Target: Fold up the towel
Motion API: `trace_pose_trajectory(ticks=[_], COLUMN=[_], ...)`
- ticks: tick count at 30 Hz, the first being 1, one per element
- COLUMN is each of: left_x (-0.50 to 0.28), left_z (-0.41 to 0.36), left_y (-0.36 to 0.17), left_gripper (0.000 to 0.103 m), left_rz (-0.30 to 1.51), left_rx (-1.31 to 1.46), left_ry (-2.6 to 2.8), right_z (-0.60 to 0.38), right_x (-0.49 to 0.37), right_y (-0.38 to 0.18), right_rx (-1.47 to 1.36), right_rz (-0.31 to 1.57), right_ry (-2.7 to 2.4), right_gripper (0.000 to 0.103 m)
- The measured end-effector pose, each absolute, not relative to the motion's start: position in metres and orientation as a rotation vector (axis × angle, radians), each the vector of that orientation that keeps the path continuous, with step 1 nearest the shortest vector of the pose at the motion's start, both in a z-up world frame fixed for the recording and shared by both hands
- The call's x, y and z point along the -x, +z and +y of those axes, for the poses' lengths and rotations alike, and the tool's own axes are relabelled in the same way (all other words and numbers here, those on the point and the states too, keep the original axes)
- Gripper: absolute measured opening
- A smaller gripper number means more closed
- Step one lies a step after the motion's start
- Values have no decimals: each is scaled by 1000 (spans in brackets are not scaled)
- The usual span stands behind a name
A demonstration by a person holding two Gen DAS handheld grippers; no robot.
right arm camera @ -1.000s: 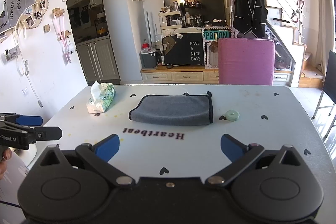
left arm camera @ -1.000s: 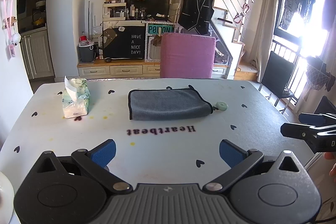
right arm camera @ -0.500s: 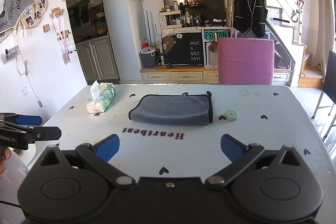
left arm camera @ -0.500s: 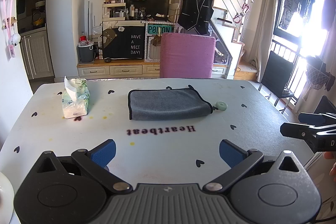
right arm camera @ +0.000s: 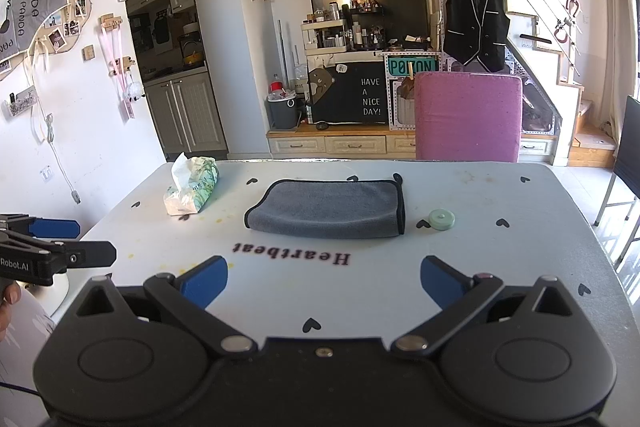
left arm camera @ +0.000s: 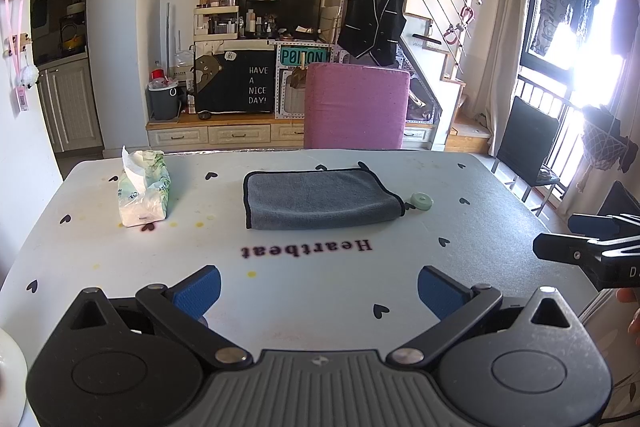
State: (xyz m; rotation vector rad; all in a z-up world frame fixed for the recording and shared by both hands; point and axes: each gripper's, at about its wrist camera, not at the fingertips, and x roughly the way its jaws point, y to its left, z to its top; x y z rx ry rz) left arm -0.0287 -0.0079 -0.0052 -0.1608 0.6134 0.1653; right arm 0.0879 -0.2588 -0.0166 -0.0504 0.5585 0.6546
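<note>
A grey towel [left arm camera: 320,198] with black trim lies folded flat on the white table [left arm camera: 280,279], past the word "Heartbeat"; it also shows in the right wrist view [right arm camera: 328,209]. My left gripper [left arm camera: 318,293] is open and empty, low over the near table edge, well short of the towel. My right gripper [right arm camera: 323,283] is open and empty, also at the near edge. Each gripper shows at the side of the other's view: the right one [left arm camera: 588,247] and the left one [right arm camera: 60,245].
A tissue pack [left arm camera: 142,189] lies left of the towel. A small green disc [left arm camera: 421,202] sits just right of it. A pink chair [left arm camera: 356,107] stands at the far edge. A white object [right arm camera: 52,287] sits at the near left corner.
</note>
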Motion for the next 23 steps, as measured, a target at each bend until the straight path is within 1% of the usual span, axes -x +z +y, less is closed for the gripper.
trace_pose_trajectory(ticks=[23], left_x=[29], left_z=[-10], left_y=[-5], left_gripper=[103], left_rz=[614], left_rx=[159], left_ry=[171], right_z=[-258], right_x=[-88], right_y=[-16], right_rx=[51], right_rz=[558], right_ry=[655], right_gripper=[103])
